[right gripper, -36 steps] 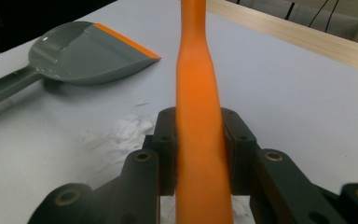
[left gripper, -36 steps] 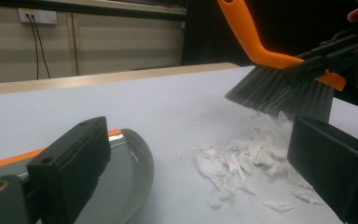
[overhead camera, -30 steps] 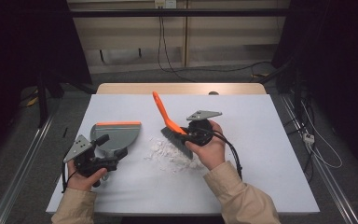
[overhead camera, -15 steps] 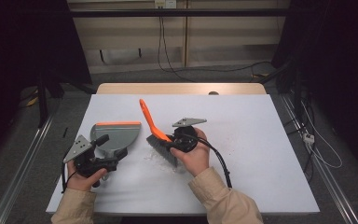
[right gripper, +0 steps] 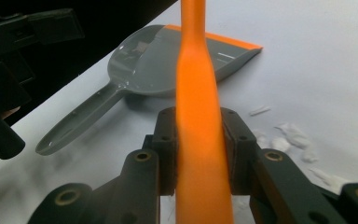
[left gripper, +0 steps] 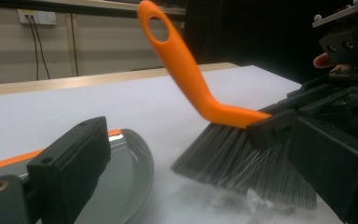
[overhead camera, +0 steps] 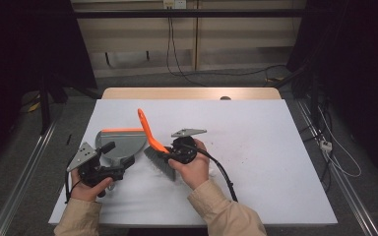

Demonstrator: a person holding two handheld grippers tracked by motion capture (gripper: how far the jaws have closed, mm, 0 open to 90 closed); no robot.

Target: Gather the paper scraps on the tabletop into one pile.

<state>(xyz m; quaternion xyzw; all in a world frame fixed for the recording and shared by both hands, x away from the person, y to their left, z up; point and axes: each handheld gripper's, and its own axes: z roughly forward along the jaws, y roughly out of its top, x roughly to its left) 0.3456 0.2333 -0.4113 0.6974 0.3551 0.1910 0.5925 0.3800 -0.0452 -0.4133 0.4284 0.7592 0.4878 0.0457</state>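
The brush (overhead camera: 153,147) stands bristles-down near the counter's (overhead camera: 256,147) front-left, clamped by the right tool (overhead camera: 170,156), just beside the dustpan (overhead camera: 123,142). The left tool (overhead camera: 120,167) seems to grip the pan's handle. White scraps (right gripper: 289,137) lie near.

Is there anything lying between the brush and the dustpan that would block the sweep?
Nothing visible does. Between the brush bristles and the dustpan there is bare table, with white scraps lying by the bristles.
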